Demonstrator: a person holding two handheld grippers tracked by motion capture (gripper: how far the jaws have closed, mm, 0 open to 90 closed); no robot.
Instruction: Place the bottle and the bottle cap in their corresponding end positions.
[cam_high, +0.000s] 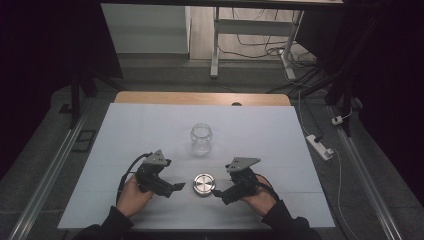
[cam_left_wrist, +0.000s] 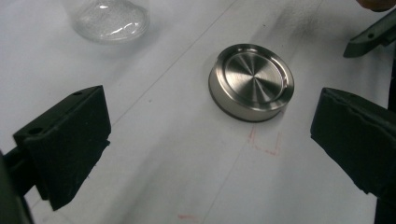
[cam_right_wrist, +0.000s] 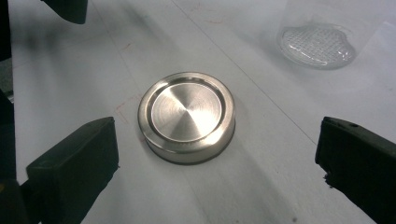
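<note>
The metal lid (cam_right_wrist: 187, 116) lies flat on the counter (cam_high: 150, 125), rim up, just ahead of the right gripper (cam_high: 218, 192) and a little left of its centre line. That gripper's jaws stand wide apart with nothing between them, and the lid is not yet inside the gap. The left gripper (cam_high: 177, 187) sits on the lid's other side, also spread wide and empty, with the lid ahead and slightly right of its own line. The glass jar (cam_high: 201, 138) stands upright and uncovered beyond both grippers, well apart from the lid.

The step in hand looks like picking up the lid with the right gripper. To do it well, slide forward until the pads flank the lid's side wall at its widest point, shift slightly left to centre it, then stay low so the pads meet the wall rather than the rounded top edge. The lid may be slick, so close squarely and lift straight. Whether the lid is threaded inside cannot be told from here.
</note>
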